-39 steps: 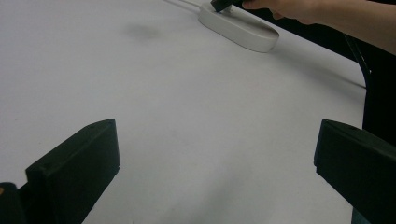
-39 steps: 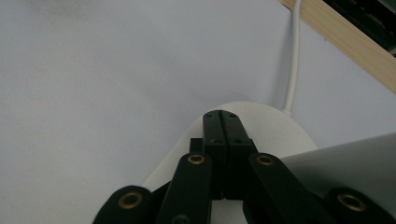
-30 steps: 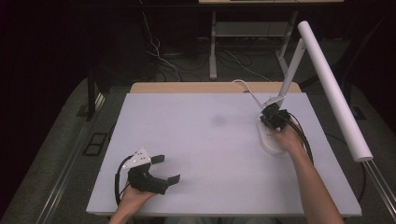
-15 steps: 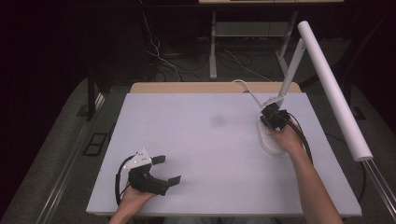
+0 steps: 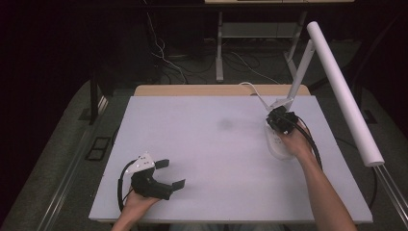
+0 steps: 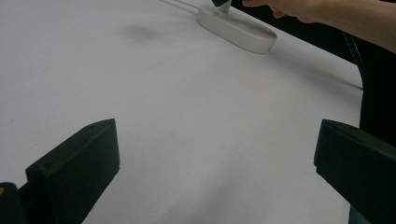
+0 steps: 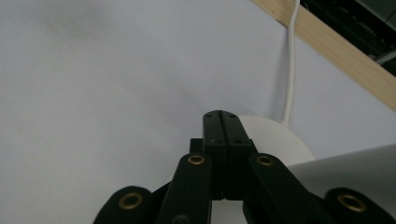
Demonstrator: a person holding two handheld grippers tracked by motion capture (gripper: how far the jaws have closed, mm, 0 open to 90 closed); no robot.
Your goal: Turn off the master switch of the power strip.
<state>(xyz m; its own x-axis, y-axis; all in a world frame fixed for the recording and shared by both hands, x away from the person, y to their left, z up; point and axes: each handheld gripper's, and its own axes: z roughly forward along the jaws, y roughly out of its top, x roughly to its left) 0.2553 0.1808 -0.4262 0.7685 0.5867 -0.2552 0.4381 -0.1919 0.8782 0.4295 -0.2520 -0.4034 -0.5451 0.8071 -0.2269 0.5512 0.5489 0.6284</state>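
Lamp base (image 5: 279, 144) is sitting at the desk's (image 5: 202, 144) far right; right tool (image 5: 281, 120), clenched empty, is pressing there, best kept vertical. Left tool (image 5: 166, 175) is resting released.

no writing, label or number can be read anywhere (all surfaces plain).

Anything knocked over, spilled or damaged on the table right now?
Nothing stands out. The desk lamp stands upright on its base near the table's right side, right gripper pressed shut above the base. A faint smudge marks the tabletop.
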